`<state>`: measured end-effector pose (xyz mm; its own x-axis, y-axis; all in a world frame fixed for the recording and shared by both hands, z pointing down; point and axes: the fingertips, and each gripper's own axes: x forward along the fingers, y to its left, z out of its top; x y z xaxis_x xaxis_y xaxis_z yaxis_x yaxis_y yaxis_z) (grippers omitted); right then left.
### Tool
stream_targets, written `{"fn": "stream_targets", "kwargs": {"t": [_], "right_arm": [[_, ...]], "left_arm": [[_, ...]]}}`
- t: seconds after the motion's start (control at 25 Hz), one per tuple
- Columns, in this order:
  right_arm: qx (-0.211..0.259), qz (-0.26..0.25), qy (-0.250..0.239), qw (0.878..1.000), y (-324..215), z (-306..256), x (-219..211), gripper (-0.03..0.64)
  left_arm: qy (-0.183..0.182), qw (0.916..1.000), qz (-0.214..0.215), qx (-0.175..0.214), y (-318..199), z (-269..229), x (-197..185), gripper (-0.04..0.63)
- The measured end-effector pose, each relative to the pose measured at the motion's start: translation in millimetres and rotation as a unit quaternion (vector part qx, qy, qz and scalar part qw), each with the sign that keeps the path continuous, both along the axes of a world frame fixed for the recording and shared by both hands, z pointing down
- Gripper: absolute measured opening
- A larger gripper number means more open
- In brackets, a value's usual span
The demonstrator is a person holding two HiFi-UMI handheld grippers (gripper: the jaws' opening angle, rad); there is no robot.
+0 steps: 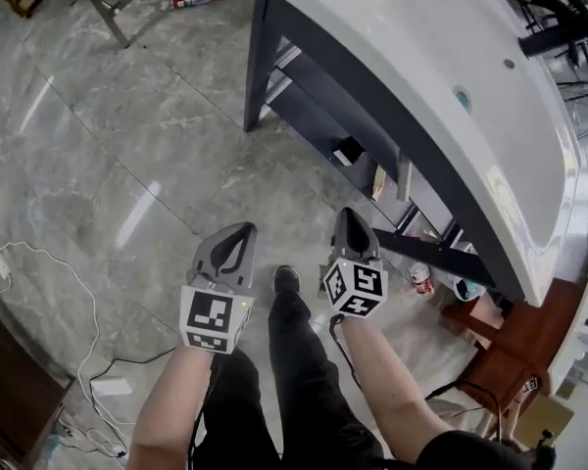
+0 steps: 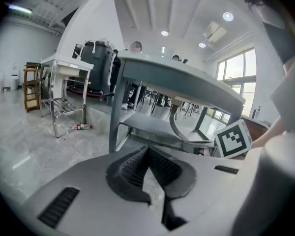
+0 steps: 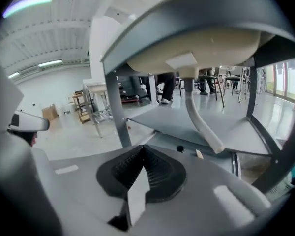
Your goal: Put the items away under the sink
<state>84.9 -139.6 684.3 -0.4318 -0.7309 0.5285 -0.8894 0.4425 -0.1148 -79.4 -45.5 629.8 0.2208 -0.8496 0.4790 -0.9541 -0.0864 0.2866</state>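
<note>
Jaws on both sides are closed tip to tip w/ nothing btwn them: left gripper (image 2: 147,149) and right gripper (image 3: 143,149) are both empty. I'm holding them low in front of my legs, pointed at the sink (image 1: 441,57), prob because no pick has begun. Likely task items: a small red-and-white can (image 1: 421,279) and a white container (image 1: 465,287) on the floor by the sink's frame, to my right. Another bottle (image 1: 190,0) lies well apart on the far side. The shelf (image 3: 187,122) under the basin looks mostly bare, so there's room to stow. The drain pipe (image 3: 201,117) comes down over it, so I'd go in beside it. Right jaws should open first, as the can is nearer that hand.
</note>
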Motion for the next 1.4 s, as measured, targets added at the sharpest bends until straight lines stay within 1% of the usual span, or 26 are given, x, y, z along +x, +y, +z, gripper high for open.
{"fn": "stream_targets", "kwargs": {"t": [0.12,0.2,0.32,0.44,0.52,0.64,0.88,1.08,1.2,1.28,1.4], "right_arm": [[0.031,-0.037,-0.043,0.998,19,-70,-39,0.003],[0.044,-0.054,-0.059,0.996,36,-116,-54,0.003],[0.053,-0.054,-0.076,0.994,66,-181,-62,0.003],[0.069,-0.045,-0.096,0.992,89,-237,-70,0.003],[0.076,-0.043,-0.106,0.991,106,-268,-70,0.003],[0.087,-0.050,-0.104,0.990,132,-307,-67,0.003],[0.097,-0.053,-0.100,0.989,175,-355,-66,0.003],[0.108,-0.052,-0.126,0.985,184,-388,-75,0.003],[0.115,-0.057,-0.129,0.983,185,-400,-82,0.003],[0.115,-0.062,-0.132,0.983,184,-404,-86,0.003],[0.105,-0.071,-0.133,0.983,178,-398,-89,0.003]], "left_arm": [[-0.002,0.9997,-0.002,0.026,11,-51,-14,0.009],[-0.001,0.9993,0.000,0.038,23,-86,-18,0.009],[0.002,0.9985,0.008,0.054,48,-140,-20,0.009],[-0.003,0.9966,0.013,0.081,69,-191,-33,0.009],[-0.004,0.9956,0.016,0.092,87,-216,-37,0.009],[0.000,0.9949,0.022,0.099,109,-246,-37,0.009],[-0.007,0.9917,0.047,0.120,146,-303,-28,0.009],[-0.005,0.9893,0.029,0.143,168,-339,-34,0.009],[-0.017,0.9881,0.017,0.152,176,-350,-47,0.009],[-0.022,0.9883,-0.002,0.151,177,-354,-62,0.009],[-0.019,0.9894,-0.024,0.142,172,-349,-77,0.009]]}}
